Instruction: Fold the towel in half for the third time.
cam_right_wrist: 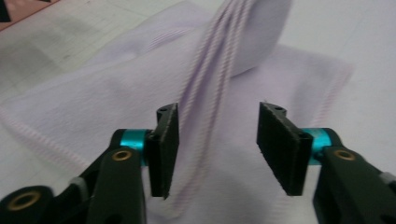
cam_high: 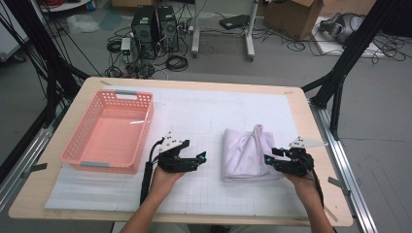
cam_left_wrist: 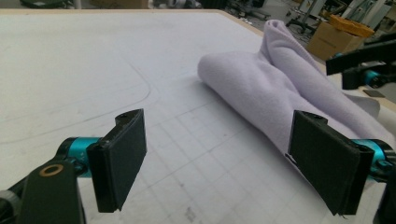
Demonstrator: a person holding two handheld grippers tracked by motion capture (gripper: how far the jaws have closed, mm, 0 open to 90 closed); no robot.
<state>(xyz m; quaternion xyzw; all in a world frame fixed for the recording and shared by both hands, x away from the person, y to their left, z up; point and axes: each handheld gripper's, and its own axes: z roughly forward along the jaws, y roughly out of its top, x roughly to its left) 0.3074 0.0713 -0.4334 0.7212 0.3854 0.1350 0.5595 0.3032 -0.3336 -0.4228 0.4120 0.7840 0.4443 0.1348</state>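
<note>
Evidently soft and limp, the lilac towel [cam_high: 248, 153] lay folded on the bench [cam_high: 194, 116], best pinched at its raised ridge, with both tongs, left [cam_high: 200, 158] and right [cam_high: 270, 160], standing apart and empty.

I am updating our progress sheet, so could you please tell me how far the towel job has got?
Done: the pale lilac cloth towel lies folded on the white mat. In hand: nothing; left gripper and right gripper flank it, open. Left, probably: moving it into the pink plastic basket.

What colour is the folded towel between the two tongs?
Pale lilac towel with a ribbed, stitched hem; clearest in the right gripper view.
</note>
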